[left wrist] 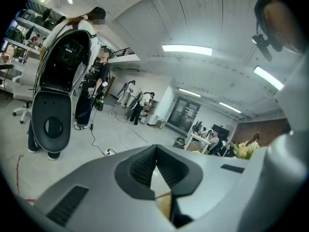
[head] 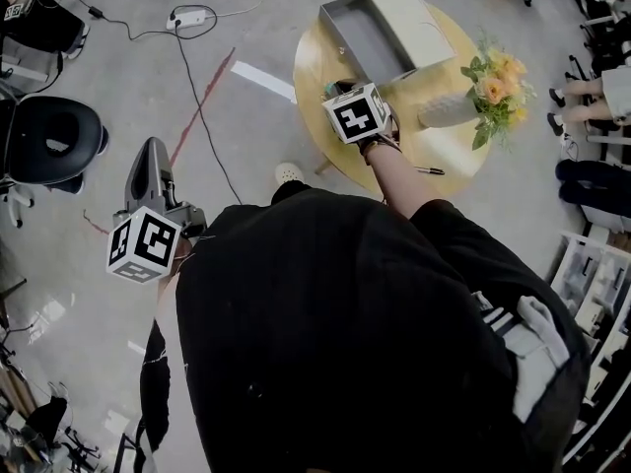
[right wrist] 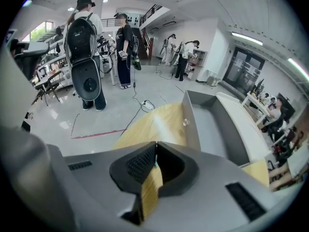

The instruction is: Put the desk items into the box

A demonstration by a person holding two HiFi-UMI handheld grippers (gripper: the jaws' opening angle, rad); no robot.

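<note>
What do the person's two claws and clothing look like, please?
The left claw and right claw are grey moulded shells with black ribbed pads. Each carries a white cube with black square markers. The person wears a black top.

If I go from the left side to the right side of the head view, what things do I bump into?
black chair → left gripper → right gripper → pen → flowers. I left out the box because it overlaps the right gripper's place in the order.
</note>
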